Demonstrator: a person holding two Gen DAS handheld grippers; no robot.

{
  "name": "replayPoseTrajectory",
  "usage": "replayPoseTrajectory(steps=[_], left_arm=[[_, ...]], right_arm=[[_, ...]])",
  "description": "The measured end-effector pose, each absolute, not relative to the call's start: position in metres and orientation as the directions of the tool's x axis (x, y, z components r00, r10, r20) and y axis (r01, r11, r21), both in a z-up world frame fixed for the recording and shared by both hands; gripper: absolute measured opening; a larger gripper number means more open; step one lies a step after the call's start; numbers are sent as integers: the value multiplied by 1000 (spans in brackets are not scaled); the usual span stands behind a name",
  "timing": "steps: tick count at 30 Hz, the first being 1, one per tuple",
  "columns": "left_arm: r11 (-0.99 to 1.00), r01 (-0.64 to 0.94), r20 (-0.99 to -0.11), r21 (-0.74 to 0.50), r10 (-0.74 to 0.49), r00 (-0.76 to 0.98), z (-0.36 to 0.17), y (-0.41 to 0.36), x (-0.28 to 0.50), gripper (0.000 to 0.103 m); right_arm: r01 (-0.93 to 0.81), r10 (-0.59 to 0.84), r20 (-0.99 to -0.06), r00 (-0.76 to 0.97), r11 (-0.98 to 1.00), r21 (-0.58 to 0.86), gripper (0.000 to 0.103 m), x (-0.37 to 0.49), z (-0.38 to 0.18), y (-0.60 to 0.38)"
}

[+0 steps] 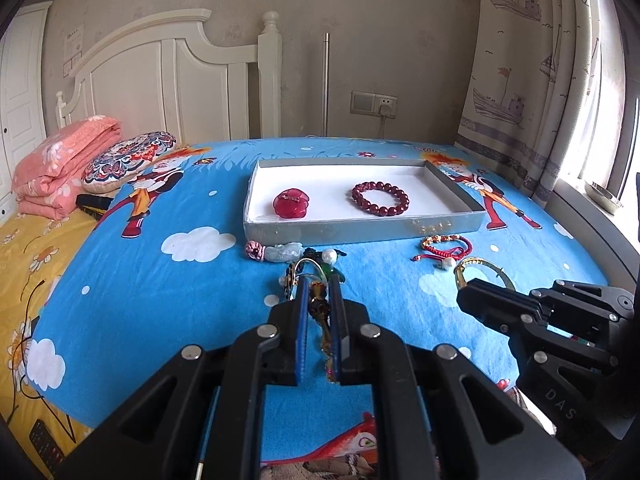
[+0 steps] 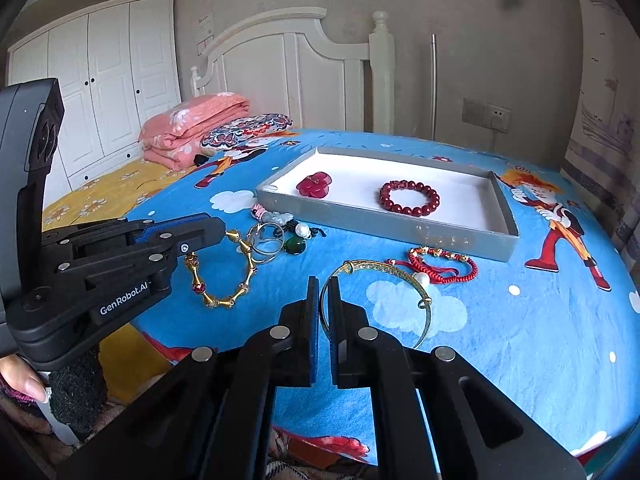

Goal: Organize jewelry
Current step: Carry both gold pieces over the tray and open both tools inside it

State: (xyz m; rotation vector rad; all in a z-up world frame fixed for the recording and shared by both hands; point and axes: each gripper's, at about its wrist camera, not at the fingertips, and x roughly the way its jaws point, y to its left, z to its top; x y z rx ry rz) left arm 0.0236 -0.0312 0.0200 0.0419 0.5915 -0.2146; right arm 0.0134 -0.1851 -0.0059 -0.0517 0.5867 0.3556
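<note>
My left gripper (image 1: 321, 280) is shut on a gold bead bracelet (image 1: 319, 305), which hangs from its tip (image 2: 218, 228) just above the blue bedsheet. My right gripper (image 2: 325, 282) is shut on the rim of a thin gold bangle (image 2: 428, 300). In the left wrist view it sits at the right (image 1: 464, 292). Beyond both lies a grey tray (image 1: 360, 230) with a white floor. A red flower brooch (image 1: 291, 203) and a red bead bracelet (image 1: 380, 198) lie in it.
Loose pieces lie in front of the tray: a red cord bracelet (image 2: 444, 266), a jade pendant (image 1: 286, 250), a pearl (image 1: 330, 256), a silver ring (image 2: 266, 240) and a green stone (image 2: 296, 246). A folded pink quilt (image 1: 60, 168) and a pillow (image 1: 128, 158) sit far left.
</note>
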Motion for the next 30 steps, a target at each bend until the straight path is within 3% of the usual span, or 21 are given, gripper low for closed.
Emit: replayPoseTrajectory(steps=[14, 30], left_arm=[[999, 34, -472, 39, -11, 882, 26, -38, 14, 10], [999, 5, -451, 54, 21, 892, 35, -42, 26, 10]], right_arm=[[-206, 207, -470, 858, 977, 55, 5, 11, 12, -190], [-158, 153, -468, 870, 987, 28, 5, 27, 15, -194]])
